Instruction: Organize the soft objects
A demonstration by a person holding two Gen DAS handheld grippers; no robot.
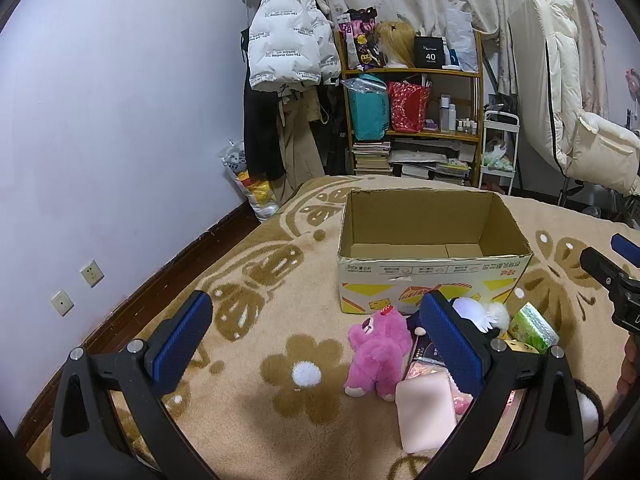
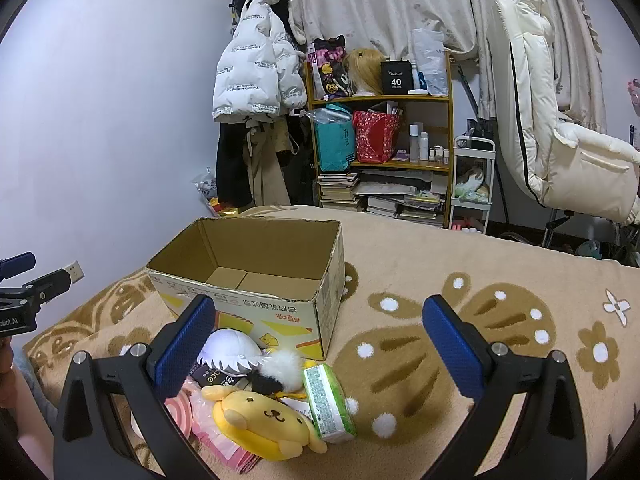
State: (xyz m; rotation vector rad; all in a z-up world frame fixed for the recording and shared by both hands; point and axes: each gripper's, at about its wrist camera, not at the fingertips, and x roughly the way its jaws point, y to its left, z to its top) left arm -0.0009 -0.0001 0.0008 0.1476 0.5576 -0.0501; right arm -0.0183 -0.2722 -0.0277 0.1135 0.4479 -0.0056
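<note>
While the cardboard box (image 1: 434, 256) is standing open on the flowered blanket (image 1: 256, 360), the soft things are lying in a pile just in front of it. The left gripper (image 1: 316, 340) is hovering with its jaws spread wide, holding nothing, beside the pink plush (image 1: 378, 356). The right gripper (image 2: 320, 344) is also hanging released above the pile, where the yellow dog plush (image 2: 264, 420) is touching the green tissue pack (image 2: 328, 400) and the white plush (image 2: 228, 346).

Bed under tan flower-patterned blanket (image 2: 480, 272), open cardboard box (image 2: 256, 276) on it, pink plush (image 1: 376, 354), yellow dog plush (image 2: 260, 420), green tissue pack (image 2: 328, 402) in front of the box
</note>
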